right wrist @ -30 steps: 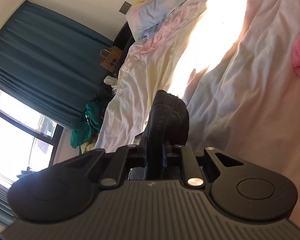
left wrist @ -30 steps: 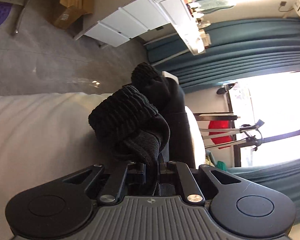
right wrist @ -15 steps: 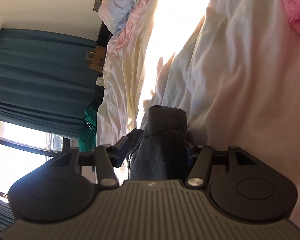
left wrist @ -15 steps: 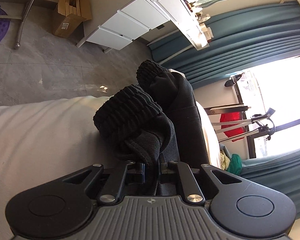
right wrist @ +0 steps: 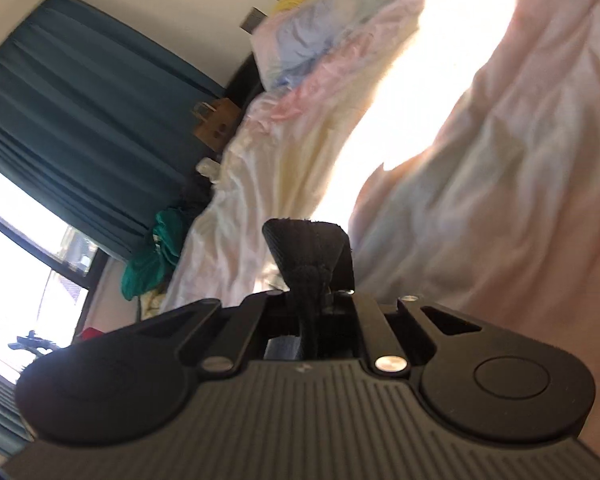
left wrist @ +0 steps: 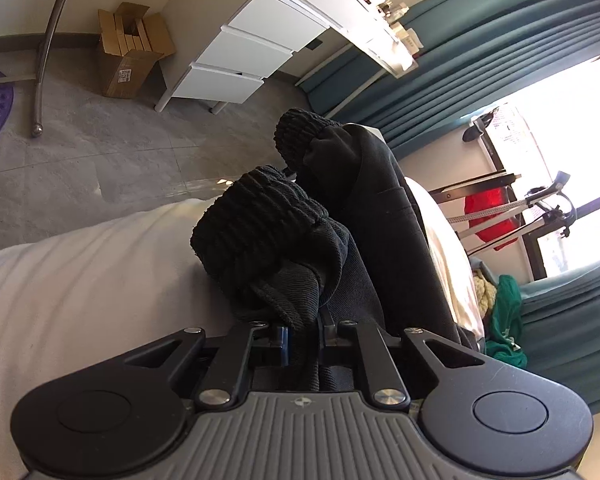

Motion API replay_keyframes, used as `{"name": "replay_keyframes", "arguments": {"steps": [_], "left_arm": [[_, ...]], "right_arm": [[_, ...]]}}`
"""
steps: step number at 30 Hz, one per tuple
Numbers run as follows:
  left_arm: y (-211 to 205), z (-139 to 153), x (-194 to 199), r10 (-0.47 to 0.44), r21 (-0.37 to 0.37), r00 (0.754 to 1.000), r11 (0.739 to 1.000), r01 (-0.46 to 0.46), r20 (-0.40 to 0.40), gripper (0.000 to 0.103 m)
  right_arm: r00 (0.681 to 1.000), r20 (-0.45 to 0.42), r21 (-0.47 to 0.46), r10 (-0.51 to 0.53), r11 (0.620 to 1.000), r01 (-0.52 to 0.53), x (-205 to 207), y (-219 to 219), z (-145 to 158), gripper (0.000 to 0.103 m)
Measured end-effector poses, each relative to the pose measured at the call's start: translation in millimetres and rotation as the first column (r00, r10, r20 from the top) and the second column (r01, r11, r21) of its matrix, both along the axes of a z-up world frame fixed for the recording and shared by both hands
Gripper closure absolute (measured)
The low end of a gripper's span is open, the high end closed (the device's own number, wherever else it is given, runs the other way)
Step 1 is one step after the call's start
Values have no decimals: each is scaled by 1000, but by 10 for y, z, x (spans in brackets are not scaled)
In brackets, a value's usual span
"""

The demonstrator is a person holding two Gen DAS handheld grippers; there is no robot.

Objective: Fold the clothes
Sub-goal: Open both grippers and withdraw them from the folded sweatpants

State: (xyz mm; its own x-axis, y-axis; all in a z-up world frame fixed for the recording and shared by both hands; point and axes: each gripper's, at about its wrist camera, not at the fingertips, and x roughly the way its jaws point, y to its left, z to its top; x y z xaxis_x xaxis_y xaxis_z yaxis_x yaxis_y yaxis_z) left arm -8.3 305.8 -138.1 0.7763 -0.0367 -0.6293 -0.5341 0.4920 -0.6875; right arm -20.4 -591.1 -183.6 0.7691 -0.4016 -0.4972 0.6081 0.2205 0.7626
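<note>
In the left wrist view a black garment (left wrist: pixel 372 216) with two ribbed cuffs (left wrist: pixel 256 216) lies along the edge of a white bed (left wrist: pixel 80 280). My left gripper (left wrist: pixel 302 332) pinches bunched cloth just behind the nearer cuff. Its jaws are easing open a little, with the cloth still pressed between them. In the right wrist view, blurred, my right gripper (right wrist: pixel 314 300) is shut on another black fold of the garment (right wrist: pixel 308 244), which stands up above the fingers over the pastel duvet (right wrist: pixel 480 200).
Beyond the bed edge are a grey tiled floor (left wrist: pixel 100 152), a white drawer unit (left wrist: pixel 240 56) and an open cardboard box (left wrist: pixel 128 48). Teal curtains (left wrist: pixel 480 52) frame a bright window. A green cloth heap (right wrist: pixel 156 248), a paper bag (right wrist: pixel 216 128) and pillows (right wrist: pixel 300 32) are near the duvet.
The right gripper opened wide around the black fold, then closed on it again and sank a little towards the duvet. The left gripper rolled; its grip on the cuffed cloth held.
</note>
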Motion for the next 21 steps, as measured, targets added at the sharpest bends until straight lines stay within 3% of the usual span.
{"name": "replay_keyframes", "arguments": {"steps": [1, 3, 5, 8, 11, 14, 15, 16, 17, 21], "left_arm": [[-9, 6, 8, -3, 8, 1000, 1000, 3, -6, 88], [-23, 17, 27, -12, 29, 1000, 1000, 12, -18, 86], [-34, 30, 47, -19, 51, 999, 998, 20, -30, 84], [-51, 66, 64, -36, 92, 999, 995, 39, -41, 76], [-127, 156, 74, -66, 153, 996, 986, 74, -55, 53], [-249, 286, 65, -61, 248, 995, 965, 80, -81, 29], [-290, 330, 62, -59, 280, 994, 956, 82, -90, 16], [-332, 374, 58, -56, 312, 994, 946, 84, -98, 11], [-382, 426, 44, -46, 354, 994, 932, 79, -100, 10], [-540, 584, -18, -49, 461, 995, 883, 86, -92, 4]], "right_arm": [[999, -39, 70, -11, 997, 14, -38, -31, -162, 95], [999, -35, 146, -22, 989, 27, -100, -65, -324, 95], [999, -43, 125, -8, 992, 14, -95, -45, -287, 93], [993, -119, 45, 19, 999, -14, -24, 46, -145, 89], [981, -191, -32, 39, 998, -46, 40, 138, 1, 70], [980, -196, -121, 22, 992, -47, -13, 237, 216, 47], [979, -202, -166, 11, 985, -45, -20, 282, 300, 34], [978, -208, -211, -1, 977, -44, -27, 327, 384, 23], [977, -213, -255, -13, 966, -43, -34, 373, 468, 18], [977, -211, -387, 38, 914, -119, 22, 622, 774, 19]]}}
